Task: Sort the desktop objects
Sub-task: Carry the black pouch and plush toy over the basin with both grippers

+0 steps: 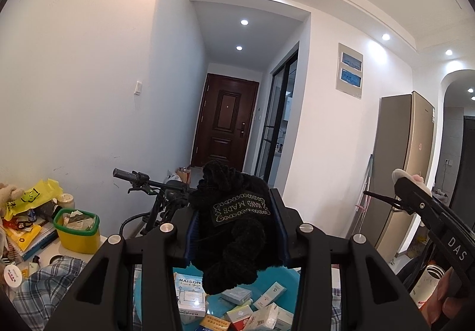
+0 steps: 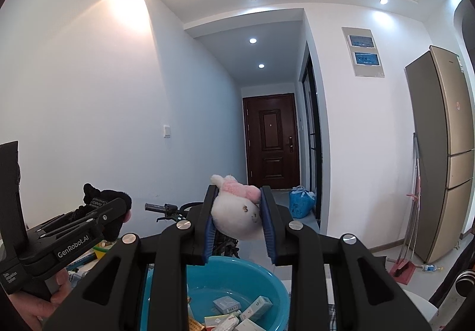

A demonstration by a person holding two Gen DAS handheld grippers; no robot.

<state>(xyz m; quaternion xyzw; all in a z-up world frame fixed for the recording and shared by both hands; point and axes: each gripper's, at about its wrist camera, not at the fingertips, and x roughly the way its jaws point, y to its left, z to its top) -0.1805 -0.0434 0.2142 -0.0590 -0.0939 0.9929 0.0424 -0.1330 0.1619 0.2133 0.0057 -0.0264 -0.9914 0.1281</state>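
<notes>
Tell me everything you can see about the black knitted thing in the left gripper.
The black knitted thing is soft, chunky yarn, bunched and twisted, with a dark sewn-on label reading HAND MADE, seen upside down. The left gripper is shut on it, blue pads pressing both sides. It is held in the air above the blue basin of small boxes, its lower end dangling free. What kind of item it is cannot be told.

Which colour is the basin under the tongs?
The basin is teal blue, clearest in the right wrist view.
</notes>
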